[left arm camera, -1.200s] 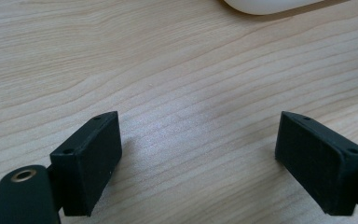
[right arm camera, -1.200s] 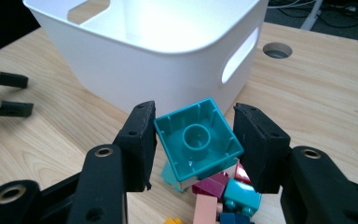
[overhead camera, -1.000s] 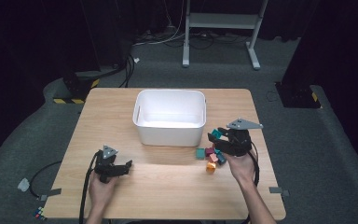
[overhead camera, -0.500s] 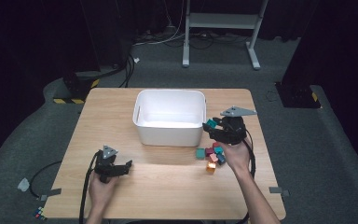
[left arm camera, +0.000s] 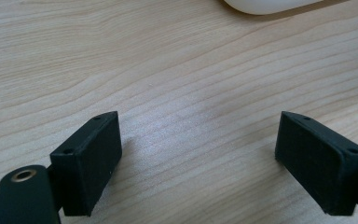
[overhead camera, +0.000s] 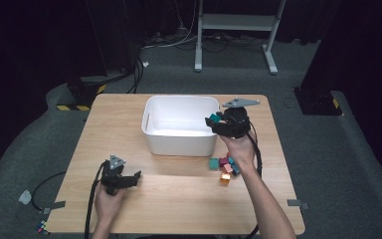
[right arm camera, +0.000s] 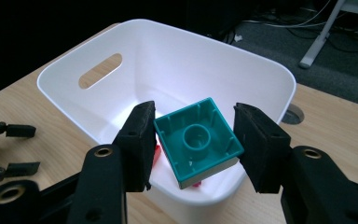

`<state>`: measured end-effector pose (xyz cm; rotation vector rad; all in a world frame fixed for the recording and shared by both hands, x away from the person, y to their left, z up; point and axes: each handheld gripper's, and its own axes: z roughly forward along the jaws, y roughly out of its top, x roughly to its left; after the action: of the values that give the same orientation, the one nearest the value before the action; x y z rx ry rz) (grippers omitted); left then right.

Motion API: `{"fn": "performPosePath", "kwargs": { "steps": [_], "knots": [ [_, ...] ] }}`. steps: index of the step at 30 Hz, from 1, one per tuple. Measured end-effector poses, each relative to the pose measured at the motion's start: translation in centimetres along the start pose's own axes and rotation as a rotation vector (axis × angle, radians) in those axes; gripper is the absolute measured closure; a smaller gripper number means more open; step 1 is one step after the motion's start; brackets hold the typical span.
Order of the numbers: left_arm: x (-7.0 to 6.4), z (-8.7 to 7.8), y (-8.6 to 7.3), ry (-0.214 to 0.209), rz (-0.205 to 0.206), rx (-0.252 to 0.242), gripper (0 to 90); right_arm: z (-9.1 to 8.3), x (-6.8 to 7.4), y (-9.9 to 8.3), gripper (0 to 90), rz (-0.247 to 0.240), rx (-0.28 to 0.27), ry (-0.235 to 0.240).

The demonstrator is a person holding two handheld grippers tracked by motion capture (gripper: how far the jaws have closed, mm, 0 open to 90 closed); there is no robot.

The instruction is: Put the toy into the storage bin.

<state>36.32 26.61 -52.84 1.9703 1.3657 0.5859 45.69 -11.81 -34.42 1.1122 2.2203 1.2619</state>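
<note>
While its hollow underside with a round socket faces the right gripper view, the teal building block point(right arm camera: 198, 142) sits clamped between the two black jaws of the right hand-held gripper point(right arm camera: 195, 144), tilted and held in the air over the near right corner of the white plastic bin point(right arm camera: 168, 70). In the high view the same teal block point(overhead camera: 214, 119) shows at the tip of that right hand-held gripper point(overhead camera: 216, 121), just above the bin's right rim point(overhead camera: 215, 107). A small red piece point(right arm camera: 156, 153) peeks out below the block, inside the bin as far as can be told. On the tabletop point(overhead camera: 129, 119), just in front of the bin's right end, lies a small cluster of loose blocks point(overhead camera: 224, 167): teal, dark red, pink, blue and orange, close together. Well apart, near the front left of the tabletop, the left hand-held gripper point(overhead camera: 135, 178) rests low with its jaws spread wide and nothing between them, bare wood grain point(left arm camera: 200, 116) showing in the gap.
</note>
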Motion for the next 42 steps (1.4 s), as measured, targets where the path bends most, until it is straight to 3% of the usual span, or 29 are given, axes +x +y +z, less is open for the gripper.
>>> {"fn": "performPosePath", "kwargs": {
  "steps": [12,15,22,30,42],
  "knots": [
    [0.0,0.0,0.0,0.001,0.001,0.0,14.6,2.7,0.8,2.2,49.7,-0.011,0.028,0.005],
    [0.0,0.0,0.0,0.001,0.0,0.0,14.6,3.3,0.8,2.3,49.4,-0.007,0.019,0.008],
    [0.0,0.0,0.0,0.0,-0.001,0.0,14.7,4.4,0.3,2.1,42.5,0.008,0.058,0.02],
    [0.0,0.0,0.0,0.001,-0.001,-0.001,14.8,2.8,-0.1,1.6,42.3,0.005,0.021,0.011],
    [0.0,0.0,0.0,0.001,-0.001,-0.001,14.9,-1.9,-2.0,-2.2,44.1,0.011,-0.068,-0.022]
  ]
}}
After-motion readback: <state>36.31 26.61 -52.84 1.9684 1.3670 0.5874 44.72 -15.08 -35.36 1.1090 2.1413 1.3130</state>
